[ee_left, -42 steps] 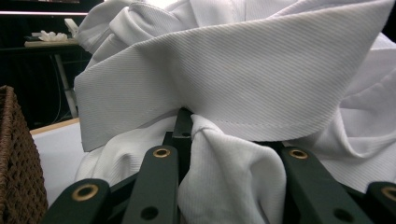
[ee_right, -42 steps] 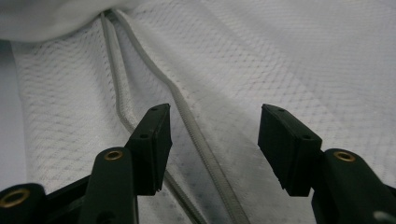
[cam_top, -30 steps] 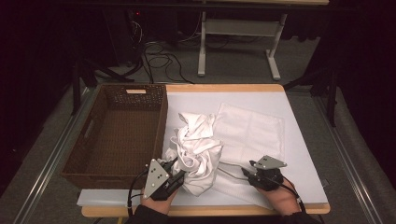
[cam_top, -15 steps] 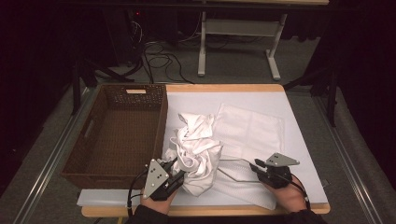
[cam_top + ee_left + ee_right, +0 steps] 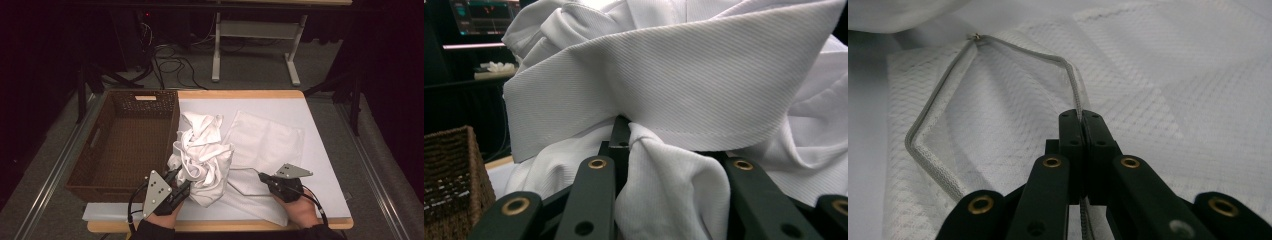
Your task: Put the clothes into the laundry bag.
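High view: a brown wicker basket (image 5: 122,142) stands at the left end of a white-topped table (image 5: 320,150). Just right of the basket lies a crumpled white garment (image 5: 205,155), its left edge touching the basket wall. Right of the basket and beyond the garment, a flat white mesh laundry bag (image 5: 265,142) is spread on the table, its near part running under the garment. The left gripper (image 5: 176,187) sits at the basket's near right corner with its tips buried in the garment's lower folds; the right gripper (image 5: 263,178) rests on the near part of the bag, well right of the basket. Left gripper view: the black jaws are clamped on a bunched fold of the garment (image 5: 674,100), which rises above them; a corner of the basket (image 5: 454,170) appears at lower left. Right gripper view: the right gripper (image 5: 1081,118) has just been closing, and its jaws now stand pressed together on the grey zipper edge (image 5: 998,45) of the bag (image 5: 1173,75), pinching it at the tips; the zipper opening forms a loop on the mesh ahead of the jaws.
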The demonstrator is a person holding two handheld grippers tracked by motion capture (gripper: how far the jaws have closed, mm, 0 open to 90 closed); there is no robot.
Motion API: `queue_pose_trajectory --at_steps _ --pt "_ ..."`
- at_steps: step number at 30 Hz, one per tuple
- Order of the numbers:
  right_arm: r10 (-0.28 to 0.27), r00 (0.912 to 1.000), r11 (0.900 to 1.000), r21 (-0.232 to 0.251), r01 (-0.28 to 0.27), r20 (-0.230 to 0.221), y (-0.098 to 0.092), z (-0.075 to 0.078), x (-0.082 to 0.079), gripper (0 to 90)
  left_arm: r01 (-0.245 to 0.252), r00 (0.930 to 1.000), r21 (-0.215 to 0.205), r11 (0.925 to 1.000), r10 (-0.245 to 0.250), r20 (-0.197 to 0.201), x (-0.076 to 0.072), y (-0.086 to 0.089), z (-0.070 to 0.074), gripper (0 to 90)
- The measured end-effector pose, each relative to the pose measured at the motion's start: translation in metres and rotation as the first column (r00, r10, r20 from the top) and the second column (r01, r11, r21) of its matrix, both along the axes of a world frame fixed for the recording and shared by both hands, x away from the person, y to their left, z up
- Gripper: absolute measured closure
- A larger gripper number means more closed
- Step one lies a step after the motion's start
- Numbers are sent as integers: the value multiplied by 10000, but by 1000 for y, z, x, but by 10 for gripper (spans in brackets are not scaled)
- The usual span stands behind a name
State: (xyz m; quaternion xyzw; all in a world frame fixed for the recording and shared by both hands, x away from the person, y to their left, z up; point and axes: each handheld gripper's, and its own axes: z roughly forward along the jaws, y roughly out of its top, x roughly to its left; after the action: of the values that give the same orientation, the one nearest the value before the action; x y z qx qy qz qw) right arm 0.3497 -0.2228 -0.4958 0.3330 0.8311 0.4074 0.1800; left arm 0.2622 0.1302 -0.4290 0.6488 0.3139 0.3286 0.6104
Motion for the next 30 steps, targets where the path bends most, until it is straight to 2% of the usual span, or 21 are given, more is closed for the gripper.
queue_pose_trajectory --at_steps 4,8,13,16,18,20,22,24,30 --pt "28 9999 9998 219 -32 161 6 2 0 900 251 9997 153 9996 -250 -67 -4 -12 -2 697" --pt "-81 9996 9993 370 72 265 5 4 0 900 602 9982 650 9961 -598 -84 -6 -31 -7 697" --pt "-244 9989 9981 569 220 404 0 7 -1 900 691 9975 728 9950 -679 -182 -6 -47 -12 697" --pt "-287 9985 9976 642 257 464 -2 10 -1 900 707 9974 633 9955 -699 -142 -4 -51 -8 698" --pt "-335 9982 9970 708 300 493 -2 10 -1 900 729 9973 428 9964 -729 -6 -6 -52 -4 698" --pt "-331 9979 9971 709 291 553 -3 10 0 900 819 9964 435 9957 -827 178 -11 -56 -2 698" --pt "-343 9978 9969 726 302 568 -3 11 0 900 970 9950 494 9941 -980 181 -13 -61 -4 698" --pt "-335 9978 9966 769 290 579 -3 11 0 900 1070 9942 615 9924 -1077 81 -13 -67 -8 698" --pt "-481 9962 9935 1061 402 726 -9 18 -1 900 1354 9896 1038 9853 -1294 -624 -5 -90 -31 698"
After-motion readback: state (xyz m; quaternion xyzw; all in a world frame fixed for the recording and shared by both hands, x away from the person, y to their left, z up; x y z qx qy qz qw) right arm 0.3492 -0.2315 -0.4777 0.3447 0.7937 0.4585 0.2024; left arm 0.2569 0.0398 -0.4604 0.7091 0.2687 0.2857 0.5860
